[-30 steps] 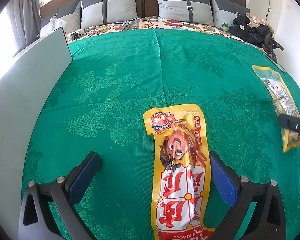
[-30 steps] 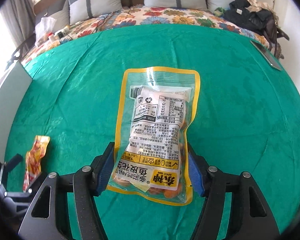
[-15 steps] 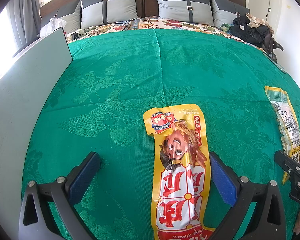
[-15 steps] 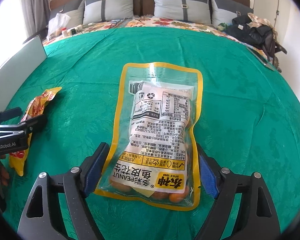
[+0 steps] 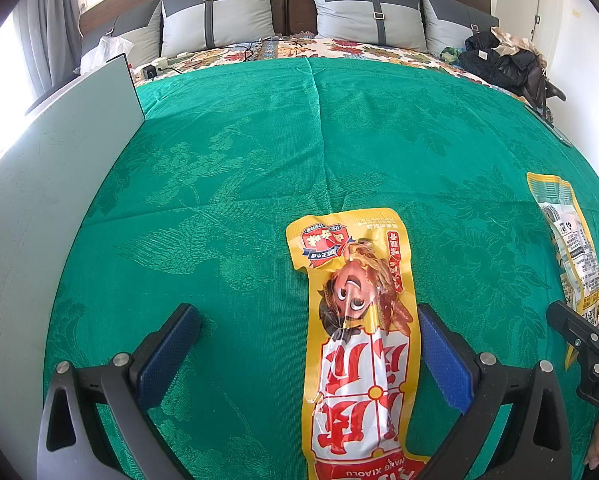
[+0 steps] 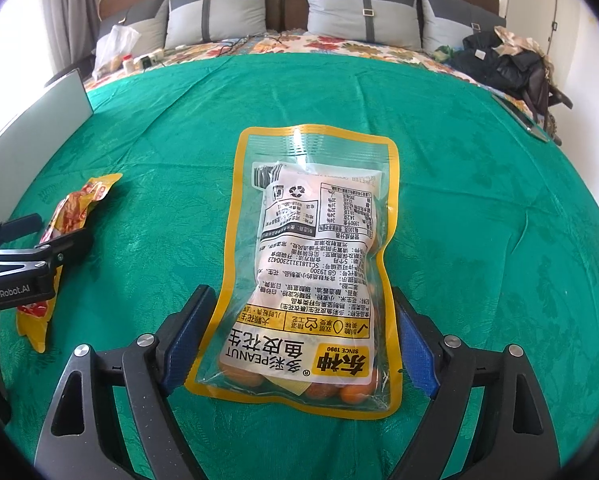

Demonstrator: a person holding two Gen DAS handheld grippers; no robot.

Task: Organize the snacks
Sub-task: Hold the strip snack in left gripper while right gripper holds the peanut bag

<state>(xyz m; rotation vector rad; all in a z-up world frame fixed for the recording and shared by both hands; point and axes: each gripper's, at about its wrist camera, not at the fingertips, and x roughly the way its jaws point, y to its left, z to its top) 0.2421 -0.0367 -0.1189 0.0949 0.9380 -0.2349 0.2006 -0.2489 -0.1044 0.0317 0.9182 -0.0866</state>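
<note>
Right wrist view: a clear plastic peanut pouch with a yellow border and white label (image 6: 313, 264) lies flat on the green damask bedspread (image 6: 479, 208), centre of frame, its near end filled with orange coated nuts. The right gripper (image 6: 299, 344) straddles that near end; its jaws have just been opening and now stand wide, blue pads clear of the pouch edges on both sides, so nothing is gripped. Left wrist view: a long yellow and red foil snack packet with a cartoon face (image 5: 359, 340) lies lengthwise in the lower centre of frame, between the fingers of the left gripper (image 5: 309, 354). Those jaws are spread wide too; the packet sits nearer the right-hand pad, whether touching it I cannot tell, and well apart from the left-hand one. Not held. Handling, judged: both packs look light and soft-walled. The pouch film is glossy, likely slippery, and the loose nuts will shift and sag towards whichever end hangs low; best taken across the filled lower body or by the flat sealed border, with moderate squeeze since the nuts may crush. The foil packet is thin and floppy; take it mid-length, across its narrow width.
</note>
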